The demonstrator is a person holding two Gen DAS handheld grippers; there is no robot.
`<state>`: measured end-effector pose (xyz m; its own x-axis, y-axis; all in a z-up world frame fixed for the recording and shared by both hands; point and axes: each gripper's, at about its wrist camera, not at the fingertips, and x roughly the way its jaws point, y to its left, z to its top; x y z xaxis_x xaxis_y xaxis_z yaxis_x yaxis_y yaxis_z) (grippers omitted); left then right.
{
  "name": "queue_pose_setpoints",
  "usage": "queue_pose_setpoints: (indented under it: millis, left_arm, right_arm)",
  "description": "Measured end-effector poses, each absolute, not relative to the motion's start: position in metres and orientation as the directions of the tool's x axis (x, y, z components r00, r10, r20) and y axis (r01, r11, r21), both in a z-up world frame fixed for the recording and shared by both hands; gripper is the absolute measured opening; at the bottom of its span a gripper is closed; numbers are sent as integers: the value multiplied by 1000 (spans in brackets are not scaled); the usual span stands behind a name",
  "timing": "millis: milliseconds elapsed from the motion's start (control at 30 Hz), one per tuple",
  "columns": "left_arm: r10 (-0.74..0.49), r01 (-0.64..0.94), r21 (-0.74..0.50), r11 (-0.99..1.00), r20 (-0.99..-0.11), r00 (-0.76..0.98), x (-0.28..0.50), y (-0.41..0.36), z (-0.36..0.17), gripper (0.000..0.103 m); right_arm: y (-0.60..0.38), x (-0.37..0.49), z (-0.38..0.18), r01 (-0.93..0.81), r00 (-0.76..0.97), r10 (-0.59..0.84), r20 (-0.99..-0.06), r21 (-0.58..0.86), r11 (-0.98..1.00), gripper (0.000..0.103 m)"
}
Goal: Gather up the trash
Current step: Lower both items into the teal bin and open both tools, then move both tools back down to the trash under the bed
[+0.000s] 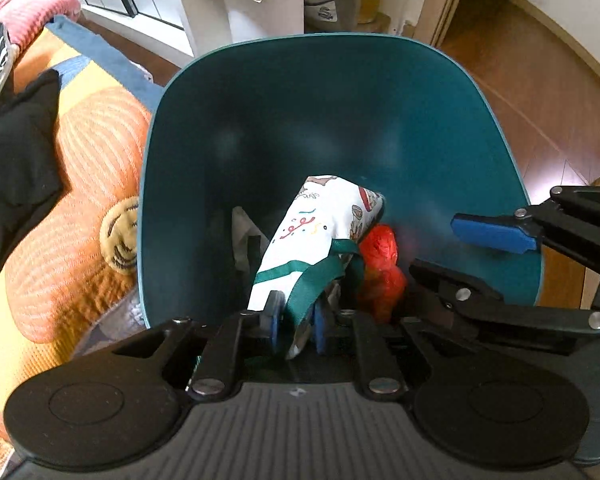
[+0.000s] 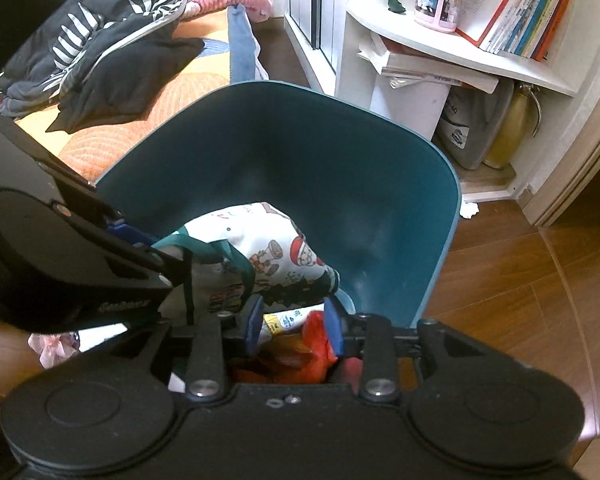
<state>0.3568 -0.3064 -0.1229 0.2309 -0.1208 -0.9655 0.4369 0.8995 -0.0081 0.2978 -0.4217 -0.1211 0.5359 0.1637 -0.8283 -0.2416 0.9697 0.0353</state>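
Observation:
A teal trash bin (image 1: 340, 120) stands beside the bed; it also fills the right wrist view (image 2: 300, 160). My left gripper (image 1: 296, 328) is shut on the green handle and edge of a white printed gift bag (image 1: 316, 232) that hangs inside the bin. A red plastic bag (image 1: 380, 264) lies beside it in the bin. My right gripper (image 2: 294, 324) is open over the bin's near rim, with the red plastic bag (image 2: 318, 344) and a yellow-white wrapper (image 2: 284, 322) below its fingers. The gift bag (image 2: 268, 256) shows Christmas prints.
A bed with an orange and yellow quilt (image 1: 84, 184) and dark clothes (image 2: 112, 52) lies left of the bin. A white bookshelf (image 2: 440, 48) with books, a grey bag (image 2: 468, 128) and a yellow flask (image 2: 512, 128) stands behind. A crumpled white tissue (image 2: 469, 210) lies on the wooden floor (image 2: 520, 280).

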Motion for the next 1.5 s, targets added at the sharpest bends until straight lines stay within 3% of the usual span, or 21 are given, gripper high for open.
queue_pose_setpoints:
  millis: [267,800,1167,1433,1467,1500]
  left_arm:
    - [-174,427,-50,903,-951,257,344,-296,-100,29]
    - [-265,384,-99,918,-874,407,284,-235,-10,29]
    - [-255,294,-108,950,-813,524,228,-154,42,29]
    - [-206,184,-121,975,-801,562,184,-82,53,29]
    - [-198,171,-122,978,-802,563,179,-72,51,30]
    - [-191,157,-123,980,-803,564,175,-63,50,39]
  right_arm:
    - [-425,279,-100,-254,559,164,-813,20,967,35]
    - [-394,223,-14,-323,653,255,-714,41,945,36]
    - [-345,192,25,-415,668,349,-657,60,908,39]
    - [-289,172,37,-515,629,435,-644,74,854,44]
    - [-281,170,36,-528,620,445,-647,76,846,44]
    - [-274,168,35,-537,612,451,-650,78,840,44]
